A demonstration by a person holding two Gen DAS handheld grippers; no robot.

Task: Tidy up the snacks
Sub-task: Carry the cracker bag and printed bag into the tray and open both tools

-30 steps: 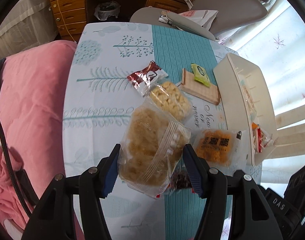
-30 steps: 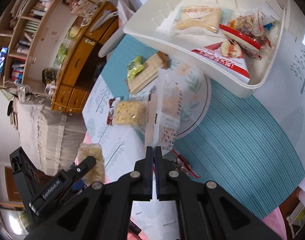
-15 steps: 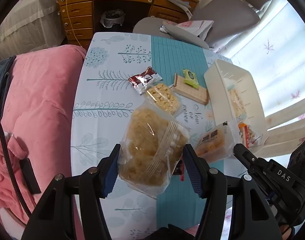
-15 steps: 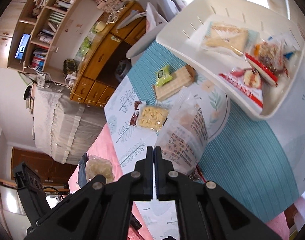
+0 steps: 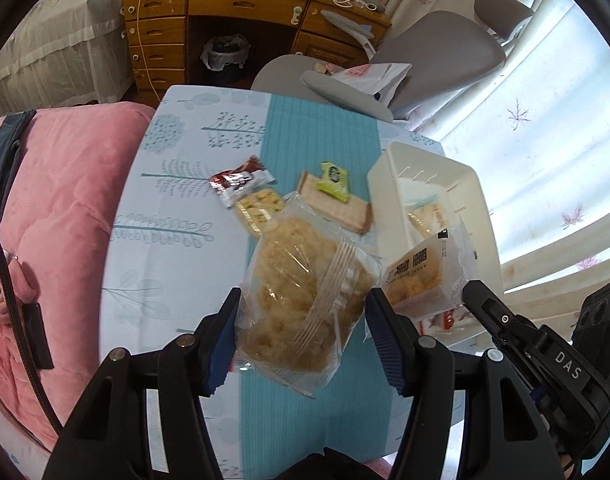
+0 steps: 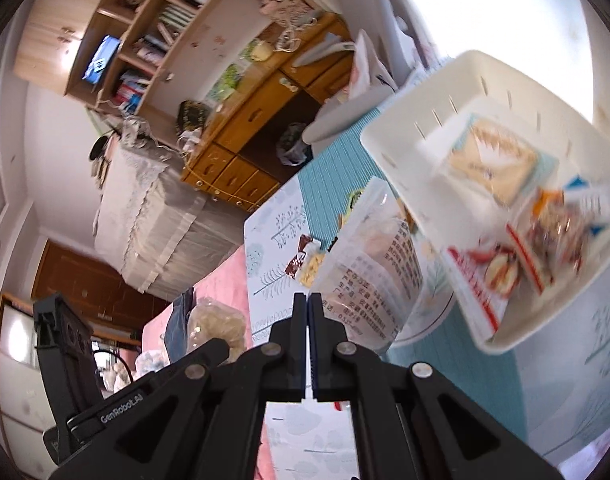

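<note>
The white bin stands on the patterned tablecloth near the table's window-side edge and serves as reference. Inside it lie a sandwich pack, a red-and-white packet and a blurred mixed-snack bag. On the cloth beside the bin's desk-facing wall rest a wafer pack with a small green sachet on top; farther from the bin lie a clear pack of yellow pieces and a dark red wrapper. A grey chair stands beyond the table. The left gripper holds a clear bag of pale brown cake clamped between its blue pads, jaws partly apart, off the cloth and short of the bin. The right gripper is closed tight on the edge of a printed bag of orange snacks, which hangs against the bin's near wall.
</note>
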